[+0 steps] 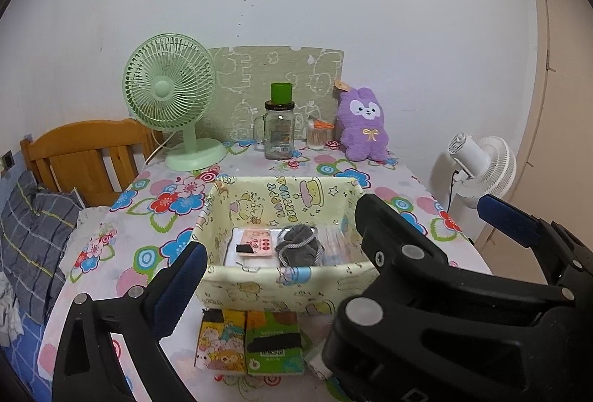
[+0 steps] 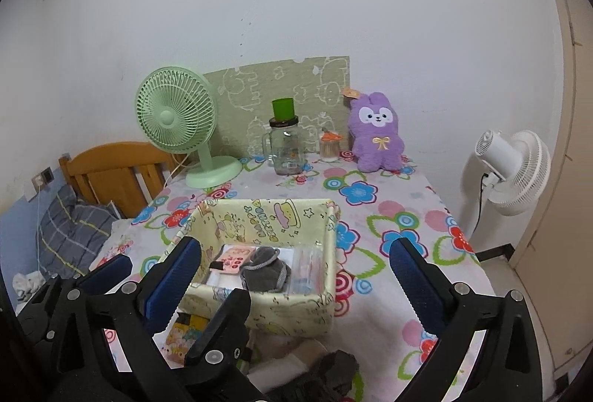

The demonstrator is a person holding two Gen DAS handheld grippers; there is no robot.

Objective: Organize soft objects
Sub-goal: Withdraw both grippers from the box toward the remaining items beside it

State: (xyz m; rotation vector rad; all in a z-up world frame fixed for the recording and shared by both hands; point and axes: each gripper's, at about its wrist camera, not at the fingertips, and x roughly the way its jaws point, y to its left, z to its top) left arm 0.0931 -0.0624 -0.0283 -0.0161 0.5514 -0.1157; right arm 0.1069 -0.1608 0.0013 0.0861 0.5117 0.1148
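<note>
A pale yellow cartoon-print fabric box stands mid-table. Inside lie a grey knitted sock, a pink card and a clear plastic bag. A purple plush rabbit sits upright at the back against the wall. My left gripper is open, short of the box's near wall; only its left pad shows. My right gripper is also open and holds nothing, and its fingers overlap the left gripper's right side. A beige sock and a dark one lie near the table's front edge.
Two tissue packs lie in front of the box. At the back stand a green desk fan, a glass jar with a green cup and a toothpick holder. A white floor fan stands right of the table, a wooden headboard left.
</note>
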